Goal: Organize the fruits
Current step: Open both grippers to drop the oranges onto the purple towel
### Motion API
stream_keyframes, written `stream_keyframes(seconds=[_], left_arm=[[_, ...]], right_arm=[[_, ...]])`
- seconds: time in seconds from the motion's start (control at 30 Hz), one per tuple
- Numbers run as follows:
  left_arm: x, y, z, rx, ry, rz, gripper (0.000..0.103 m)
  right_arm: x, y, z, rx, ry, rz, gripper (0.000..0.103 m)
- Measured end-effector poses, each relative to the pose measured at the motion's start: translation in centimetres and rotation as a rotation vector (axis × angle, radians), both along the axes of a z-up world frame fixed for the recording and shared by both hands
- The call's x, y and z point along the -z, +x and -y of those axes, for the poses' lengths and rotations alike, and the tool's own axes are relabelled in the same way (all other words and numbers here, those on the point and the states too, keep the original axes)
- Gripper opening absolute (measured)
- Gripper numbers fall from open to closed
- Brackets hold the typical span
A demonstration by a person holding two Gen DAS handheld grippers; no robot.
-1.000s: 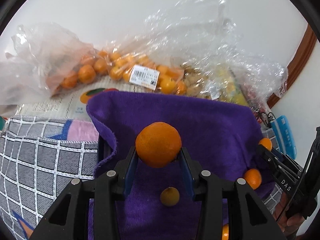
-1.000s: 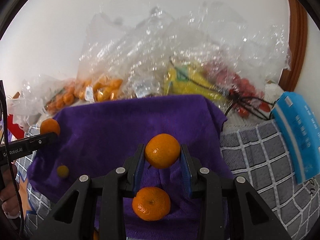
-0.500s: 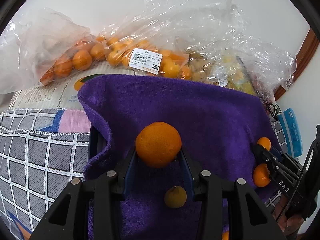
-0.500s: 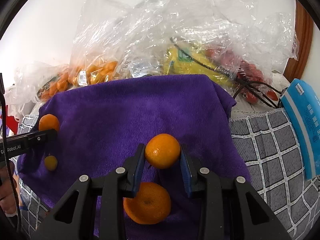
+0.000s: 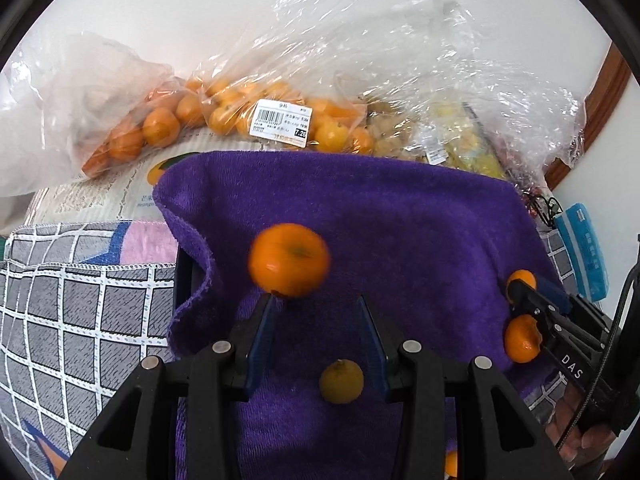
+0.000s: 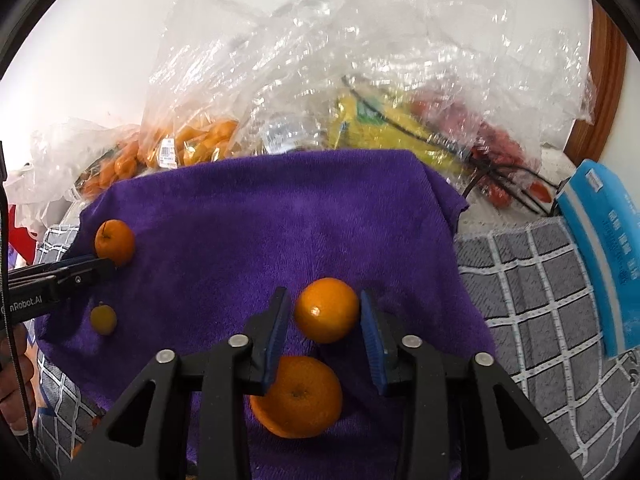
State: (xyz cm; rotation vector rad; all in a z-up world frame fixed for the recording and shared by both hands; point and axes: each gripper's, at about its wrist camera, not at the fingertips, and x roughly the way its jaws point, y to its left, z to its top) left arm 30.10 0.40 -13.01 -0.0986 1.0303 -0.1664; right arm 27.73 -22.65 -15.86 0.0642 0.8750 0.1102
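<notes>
Right gripper [image 6: 322, 312]: jaws opening around a round orange mandarin [image 6: 327, 310], gaps visible both sides, so it's no longer clamped. It sits on the purple terry towel [image 6: 280, 216], just ahead of a larger orange mandarin [image 6: 298, 396].

Left gripper [image 5: 316, 320]: spread, gripping nothing. A blurred orange mandarin [image 5: 289, 260] sits off its left fingertip, apparently loose; a small yellowish citrus [image 5: 341, 381] lies between the fingers.

Risks: round fruit on soft folds likely rolls, especially toward the sagging left towel edge. Retracting the right gripper could nudge either mandarin.
</notes>
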Motion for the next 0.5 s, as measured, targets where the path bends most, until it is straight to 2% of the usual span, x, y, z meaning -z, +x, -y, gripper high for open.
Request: stream_keyframes(seconds=[0.13,0.2,0.5], left_arm=[[-1.2,-1.1,0.1,-0.006,0.016,0.010,0.041],[-2.0,-2.0,0.2,-0.007,0.025,0.026,0.042],[-6.0,-8.6,0.0,0.003,0.024,0.143,0.044]], right_arm=[[-2.0,-1.1,0.0,0.013,-0.007,0.046,0.058],[-3.0,-2.1,-0.1,0.032,-0.029,0.074,0.062],[-6.5,-8.5,-0.2,0.034,-0.058,0.118,0.062]])
